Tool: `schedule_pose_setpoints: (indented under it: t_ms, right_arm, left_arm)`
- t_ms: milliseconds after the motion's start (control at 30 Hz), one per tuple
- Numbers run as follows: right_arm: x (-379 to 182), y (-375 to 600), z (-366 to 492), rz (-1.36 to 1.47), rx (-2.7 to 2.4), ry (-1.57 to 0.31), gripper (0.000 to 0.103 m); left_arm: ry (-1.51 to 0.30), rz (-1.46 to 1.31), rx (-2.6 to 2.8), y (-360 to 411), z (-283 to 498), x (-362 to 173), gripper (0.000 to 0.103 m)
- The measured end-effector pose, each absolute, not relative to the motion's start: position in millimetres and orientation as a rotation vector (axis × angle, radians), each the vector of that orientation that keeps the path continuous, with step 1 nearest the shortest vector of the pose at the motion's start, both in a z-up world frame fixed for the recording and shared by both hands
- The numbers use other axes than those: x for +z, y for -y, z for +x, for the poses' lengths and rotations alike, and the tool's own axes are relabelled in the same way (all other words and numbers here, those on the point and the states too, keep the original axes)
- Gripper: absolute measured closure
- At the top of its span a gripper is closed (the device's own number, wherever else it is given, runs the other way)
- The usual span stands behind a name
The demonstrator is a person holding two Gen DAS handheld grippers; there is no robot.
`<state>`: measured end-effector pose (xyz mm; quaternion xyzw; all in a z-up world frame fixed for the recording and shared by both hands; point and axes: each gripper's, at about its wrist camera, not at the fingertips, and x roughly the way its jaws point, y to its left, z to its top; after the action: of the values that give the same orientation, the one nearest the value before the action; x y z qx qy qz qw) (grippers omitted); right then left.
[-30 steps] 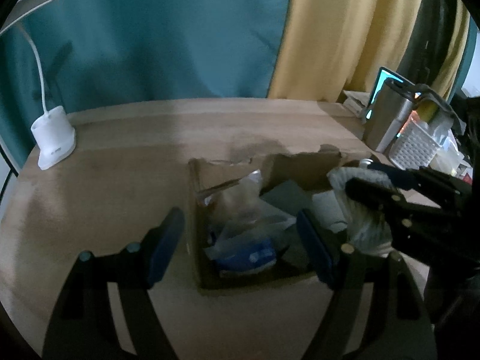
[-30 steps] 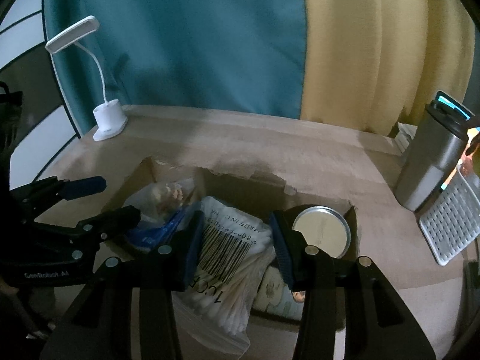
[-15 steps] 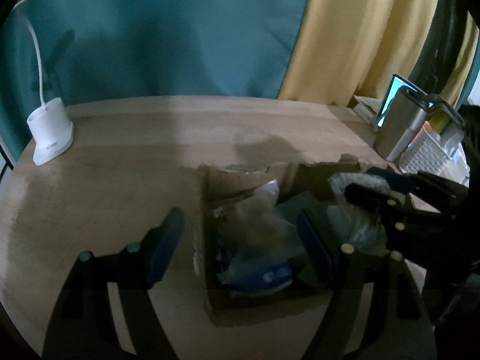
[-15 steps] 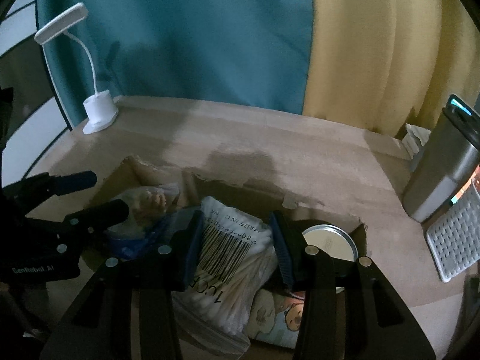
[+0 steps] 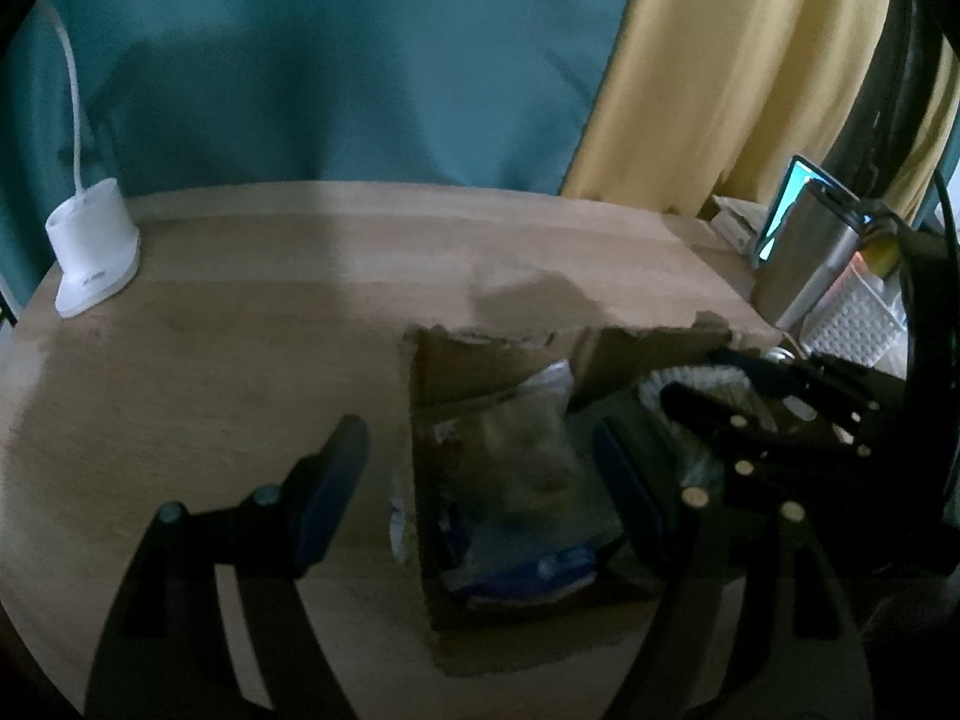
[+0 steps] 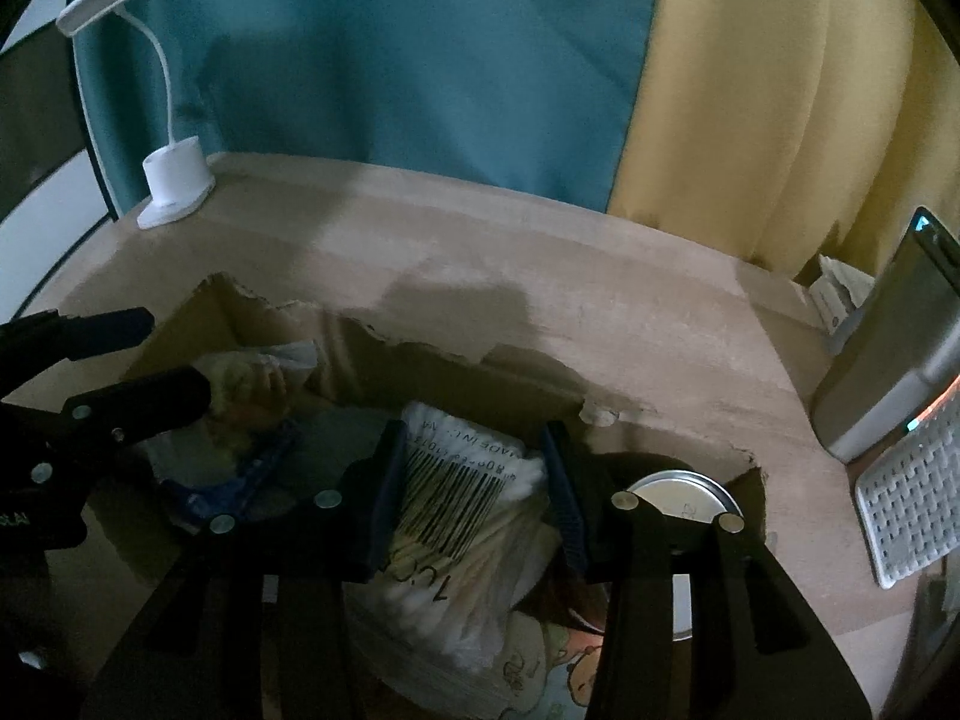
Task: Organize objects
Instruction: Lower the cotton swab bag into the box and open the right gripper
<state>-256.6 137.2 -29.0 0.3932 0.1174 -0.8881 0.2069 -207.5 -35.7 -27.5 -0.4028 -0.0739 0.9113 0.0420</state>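
Your right gripper point(image 6: 474, 480) is clamped on the cotton swab bag point(image 6: 456, 516) over the cardboard box point(image 6: 432, 372); lower it squarely. Keep the left gripper point(image 5: 480, 480), jaws apart, outside

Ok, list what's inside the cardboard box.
In the cardboard box: a cotton swab bag held by the right gripper, a round tin, a blue-edged plastic packet. Anything beneath these is hidden.
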Motion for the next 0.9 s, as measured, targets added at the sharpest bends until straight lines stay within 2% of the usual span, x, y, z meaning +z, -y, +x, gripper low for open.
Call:
schedule_pose_setpoints:
  t_ms: [133, 300, 633, 700, 900]
  right_arm:
    - [-28.2, -137.8, -258.0, 1.106, -2.477, -0.316, 0.055]
    - [-26.3, -138.3, -258.5, 1.113, -2.467, -0.295, 0.047]
    - [-16.3, -146.9, -250.0, 1.105, -2.480, -0.246, 0.039]
    - [-13.8, -148.7, -246.0, 1.096, -2.483, -0.240, 0.032]
    - [-6.6, -148.5, -232.4, 1.068, -2.491, -0.250, 0.029]
  left_arm:
    - [0.224, -1.230, 2.784, 35.5, -206.6, -27.5, 0.024]
    - [0.221, -1.220, 2.790, 36.1, -202.7, -25.0, 0.024]
    - [0.213, -1.185, 2.796, 32.7, -190.1, -17.1, 0.024]
    - [0.209, -1.175, 2.795, 31.5, -186.7, -14.8, 0.024]
    - [0.201, -1.151, 2.804, 29.9, -176.4, -7.5, 0.024]
